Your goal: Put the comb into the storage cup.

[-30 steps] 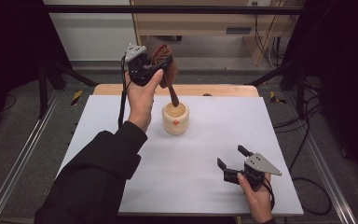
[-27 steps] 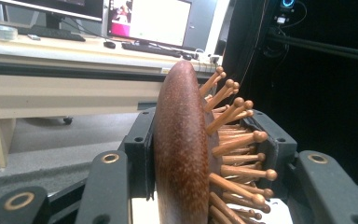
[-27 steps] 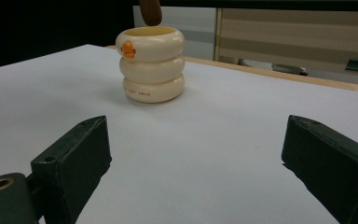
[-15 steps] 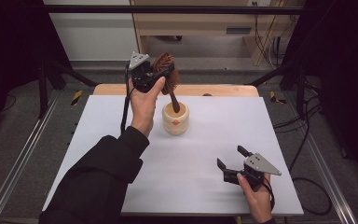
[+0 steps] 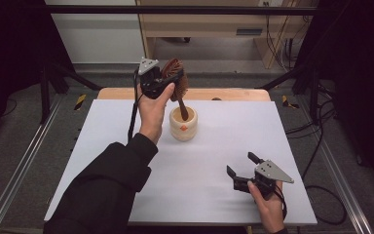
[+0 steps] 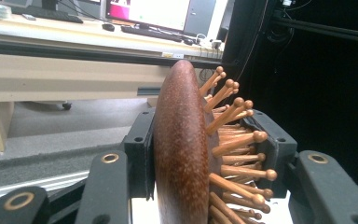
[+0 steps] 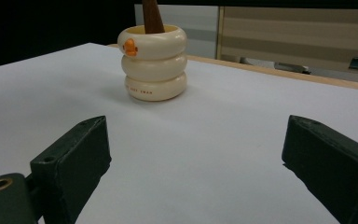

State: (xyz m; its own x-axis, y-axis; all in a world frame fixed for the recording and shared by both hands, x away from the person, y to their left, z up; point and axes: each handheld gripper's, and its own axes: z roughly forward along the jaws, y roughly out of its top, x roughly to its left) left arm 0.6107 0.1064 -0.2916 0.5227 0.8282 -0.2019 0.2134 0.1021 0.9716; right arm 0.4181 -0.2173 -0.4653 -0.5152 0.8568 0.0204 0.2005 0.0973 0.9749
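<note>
The left gripper (image 5: 168, 78), in the upper centre of the high view, had its jaws clamped on the head of a reddish-brown wooden paddle hairbrush with ball-tipped wooden pins (image 5: 176, 80). In the left gripper view the brush's smooth back (image 6: 179, 149) lay against one jaw and the pins against the other. The brush stood tilted, with its handle reaching down into a cream, ring-ribbed ceramic holder (image 5: 183, 124), which stood upright on the white worktop (image 5: 214, 156), just right of the left hand (image 5: 152, 114).

The holder stood nearer the worktop's far edge than its near edge, with open white surface to its left, right and front. A strip of bare wood showed along the far edge, at the upper centre of the frame.

The right gripper (image 5: 241, 168) sat low at the lower right of the high view, near the worktop's front edge and well apart from the holder. Its jaws stood wide with nothing between them; in the right gripper view bare worktop lay from them to the holder (image 7: 154, 63).

The holder bore an orange mark near its rim. A line of small print ran round its lowest ring, too small to read.
</note>
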